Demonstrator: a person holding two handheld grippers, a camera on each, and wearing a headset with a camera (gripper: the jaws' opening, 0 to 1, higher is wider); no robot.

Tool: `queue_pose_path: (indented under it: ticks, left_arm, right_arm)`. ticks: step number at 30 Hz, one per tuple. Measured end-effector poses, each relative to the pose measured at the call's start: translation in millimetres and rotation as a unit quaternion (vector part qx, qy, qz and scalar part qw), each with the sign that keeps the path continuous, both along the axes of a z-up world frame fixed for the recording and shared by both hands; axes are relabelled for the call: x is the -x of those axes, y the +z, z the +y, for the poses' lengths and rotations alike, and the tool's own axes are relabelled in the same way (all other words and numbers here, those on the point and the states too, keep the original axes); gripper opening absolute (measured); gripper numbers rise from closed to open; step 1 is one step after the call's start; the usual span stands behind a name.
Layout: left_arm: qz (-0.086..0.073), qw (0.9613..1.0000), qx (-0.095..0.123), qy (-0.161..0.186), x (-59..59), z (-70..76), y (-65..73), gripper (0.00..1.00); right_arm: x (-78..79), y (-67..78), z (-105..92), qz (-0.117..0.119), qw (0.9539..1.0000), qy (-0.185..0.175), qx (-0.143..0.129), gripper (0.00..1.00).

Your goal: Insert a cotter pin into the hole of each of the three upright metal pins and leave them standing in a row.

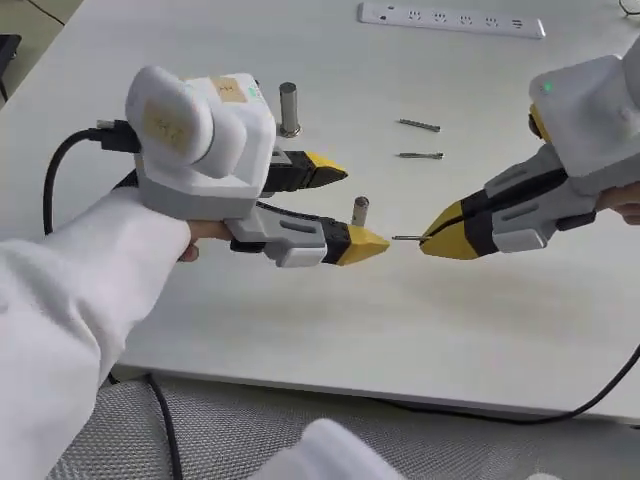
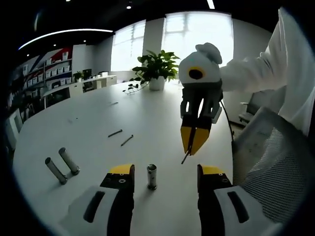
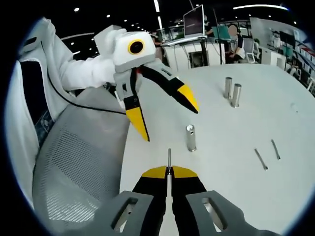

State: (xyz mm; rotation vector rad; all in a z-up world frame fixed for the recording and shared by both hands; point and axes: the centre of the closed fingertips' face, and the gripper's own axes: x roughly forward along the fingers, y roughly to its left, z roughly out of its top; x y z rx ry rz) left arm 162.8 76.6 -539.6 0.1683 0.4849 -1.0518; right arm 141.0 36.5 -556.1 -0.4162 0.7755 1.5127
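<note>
White table (image 1: 400, 320), matte and evenly lit, with a grey mesh chair (image 1: 230, 430) tucked against its near edge. A black cable hangs off that edge at the right.

Left gripper (image 1: 365, 209): jaws spread apart. One upright metal pin (image 1: 360, 211) stands on the table between them. In the left gripper view it sits nearer one jaw, and neither jaw touches it.

Right gripper (image 1: 424, 238): jaws closed on a cotter pin (image 1: 405, 238). The pin is held level and sticks out of the yellow tips, pointing at the upright metal pin. Its free end is just beside that pin, with a small gap visible.

Beyond the grippers, two loose cotter pins (image 1: 419, 125) lie flat on the table, roughly parallel and near each other. Two more upright pins (image 3: 236, 95) stand close together, well apart from the first and toward the far left.

A white power strip (image 1: 452, 18) lies along the far edge.

Room, from the left gripper view: a potted plant (image 2: 156, 69) at the table's far end, bright windows (image 2: 197, 29) behind it, shelving (image 2: 54, 69) along one wall and ceiling strip lights. The right gripper view shows a monitor (image 3: 194, 20) on a desk.
</note>
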Motion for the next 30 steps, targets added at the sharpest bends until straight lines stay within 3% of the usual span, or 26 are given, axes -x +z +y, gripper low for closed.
queue_pose_path:
  ticks: [5, 9, 13, 15, 17, 20, 25, 27, 30]
  left_arm:
    - [0.018, 0.9993, -0.029, 0.017, -8.4, 4.6, -22.3, 0.47]
    - [0.030, 0.9980, -0.037, 0.041, -18.3, 10.9, -36.1, 0.39]
    - [0.053, 0.9966, 0.029, 0.056, -21.6, 2.0, -29.7, 0.31]
    - [0.051, 0.9967, 0.034, 0.053, -22.8, 1.6, -30.8, 0.28]
    - [0.059, 0.9964, 0.035, 0.050, -22.6, 0.0, -34.8, 0.21]
    - [0.057, 0.9974, 0.015, 0.042, -20.6, 0.3, -38.9, 0.13]
    - [0.054, 0.9976, 0.017, 0.039, -20.6, -0.4, -37.2, 0.10]
    - [0.061, 0.9971, 0.023, 0.040, -20.5, -0.8, -36.8, 0.09]
    - [0.050, 0.9979, 0.019, 0.037, -21.6, 0.0, -36.2, 0.09]
  right_arm:
    - [-9.6, 0.1, 4.1, -0.007, 0.9999, -0.009, -0.003, 0.00]
    - [-17.3, -0.6, 6.5, -0.006, 0.9998, -0.017, -0.004, 0.00]
    - [-21.7, -5.0, 6.3, -0.008, 0.9997, -0.021, 0.004, 0.00]
    - [-23.6, -8.3, 6.2, -0.004, 0.9996, -0.026, 0.012, 0.00]
    - [-26.3, -9.8, 6.9, -0.006, 0.9995, -0.027, 0.013, 0.00]
    - [-27.9, -8.8, 8.9, -0.006, 0.9996, -0.024, 0.010, 0.00]
    - [-30.0, -8.8, 11.9, 0.001, 0.9995, -0.029, 0.009, 0.00]
    - [-28.3, -6.6, 15.3, 0.009, 0.9996, -0.028, 0.000, 0.00]
    - [-31.2, -5.5, 17.1, 0.007, 0.9996, -0.027, -0.003, 0.00]
